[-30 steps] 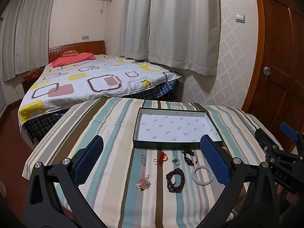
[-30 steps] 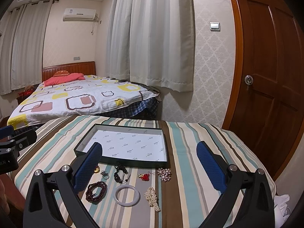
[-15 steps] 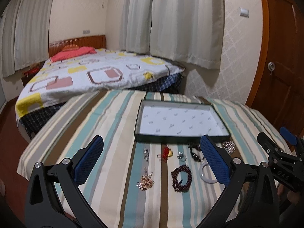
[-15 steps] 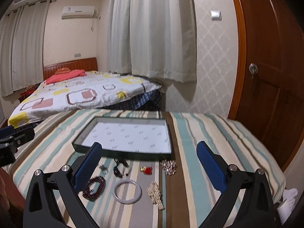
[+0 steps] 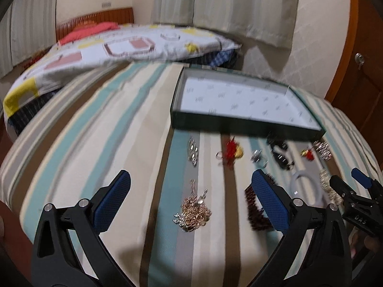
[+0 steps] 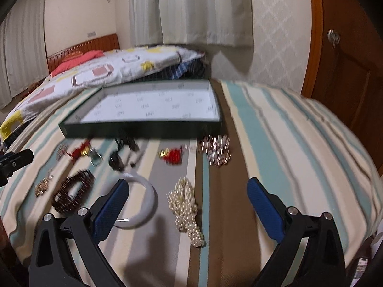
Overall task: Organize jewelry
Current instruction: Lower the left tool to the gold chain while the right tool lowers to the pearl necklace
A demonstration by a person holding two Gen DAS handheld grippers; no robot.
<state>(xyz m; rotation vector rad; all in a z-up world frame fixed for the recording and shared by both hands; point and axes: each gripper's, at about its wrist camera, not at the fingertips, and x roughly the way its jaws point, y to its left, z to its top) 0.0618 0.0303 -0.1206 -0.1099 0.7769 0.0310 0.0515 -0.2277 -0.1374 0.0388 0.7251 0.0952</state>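
The jewelry is lying loose on the striped cloth (image 6: 275,129), all of it on the near side of the shallow green box (image 6: 143,129), and nothing is sitting inside the box yet; the pearl strand (image 6: 186,205) is lying just in front of the box's right end, with the white bangle (image 6: 146,198) beside it and the dark red bead bracelet (image 6: 71,191) farther toward the box's left end; the gold chain cluster (image 5: 194,212) is lying near the box's left corner. Compared with a second ago, you are bringing both claws down toward these pieces, so they are looming larger; your right gripper (image 6: 188,201) is starting to narrow from full width, with the pearl strand between its fingers but untouched; your left gripper (image 5: 191,201) is standing wide, empty, framing the gold chain cluster. That suggests you are beginning the first pickups; sorting has not started.
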